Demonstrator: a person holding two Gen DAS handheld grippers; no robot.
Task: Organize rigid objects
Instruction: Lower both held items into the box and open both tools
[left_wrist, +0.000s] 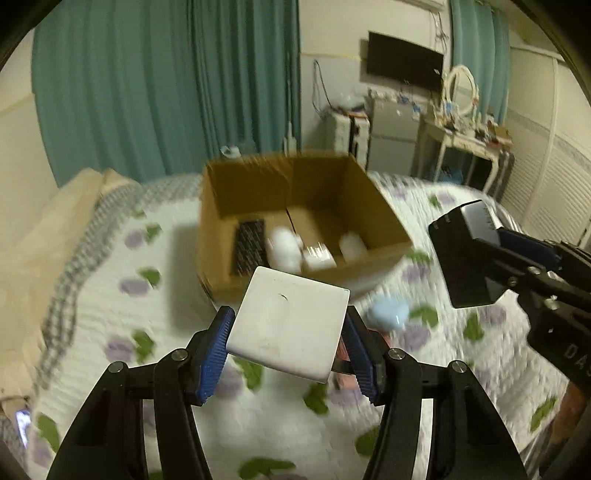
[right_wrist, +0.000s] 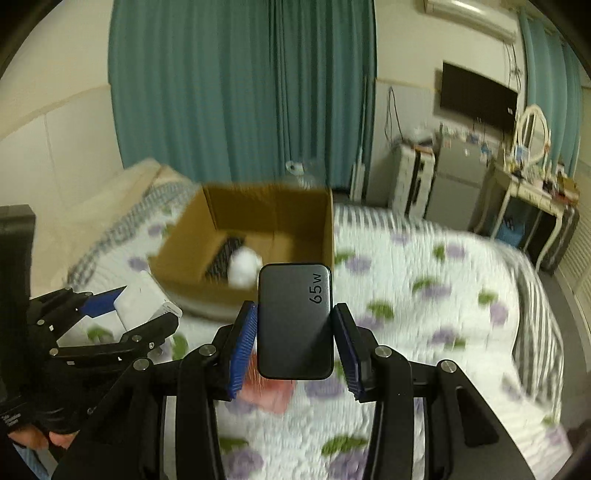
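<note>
My left gripper (left_wrist: 286, 341) is shut on a white square block (left_wrist: 288, 321) and holds it above the quilt, just short of the open cardboard box (left_wrist: 384, 206). My right gripper (right_wrist: 294, 338) is shut on a dark grey charger marked 65W (right_wrist: 295, 321); it also shows in the left wrist view (left_wrist: 467, 254), to the right of the box. The left gripper with its white block (right_wrist: 142, 302) shows at the left of the right wrist view. The box (right_wrist: 328, 229) holds a black keyboard-like item (left_wrist: 249, 245), white bottles (left_wrist: 284, 249) and a small white box (left_wrist: 318, 256).
A light blue heart-shaped object (left_wrist: 389, 314) and a pink item (right_wrist: 271, 393) lie on the flowered quilt (right_wrist: 424, 295) near the box. Pillows (left_wrist: 48, 236) sit at the left. Beyond the bed stand teal curtains, a fridge (right_wrist: 454, 177) and a cluttered vanity table (right_wrist: 532, 192).
</note>
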